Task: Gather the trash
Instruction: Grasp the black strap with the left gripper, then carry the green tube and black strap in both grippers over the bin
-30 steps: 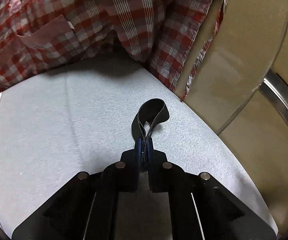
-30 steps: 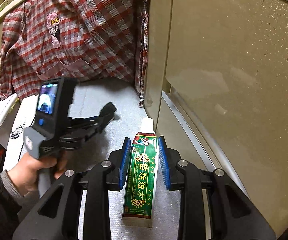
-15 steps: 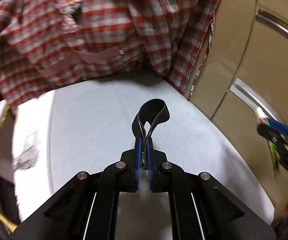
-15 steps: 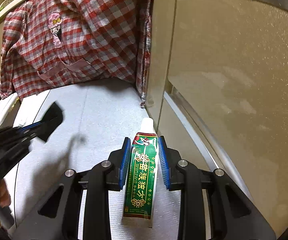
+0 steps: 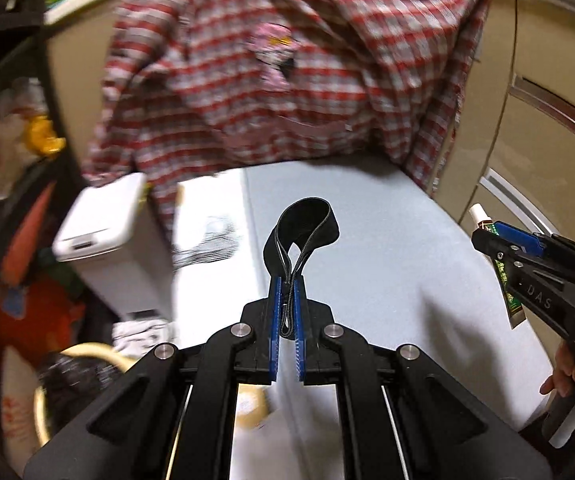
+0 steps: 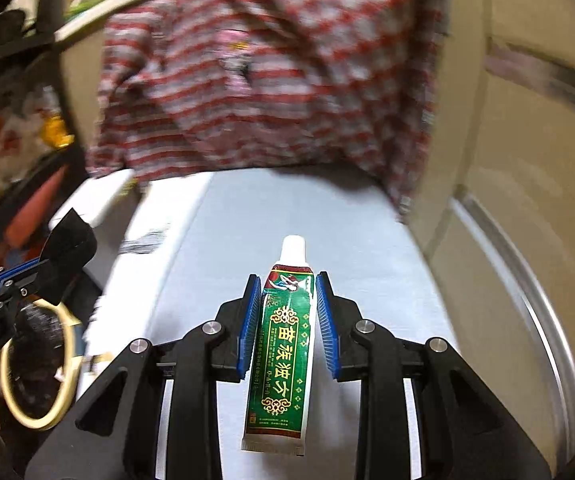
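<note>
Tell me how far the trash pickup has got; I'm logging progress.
Picked up: the left gripper is shut on a black strap, the right gripper on a green tube, both lifted off the grey surface. Left: dropping them, probably into the yellow-rimmed bin low on the left.

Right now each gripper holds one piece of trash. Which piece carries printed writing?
The green tube with the white cap, clamped in the right gripper. The left gripper pinches a plain black band with no print.

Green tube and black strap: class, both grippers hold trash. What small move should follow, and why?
Probably carry both left toward the yellow-rimmed bin. The left gripper is shut on the black strap, the right gripper on the green tube; nothing is dropped yet.
</note>
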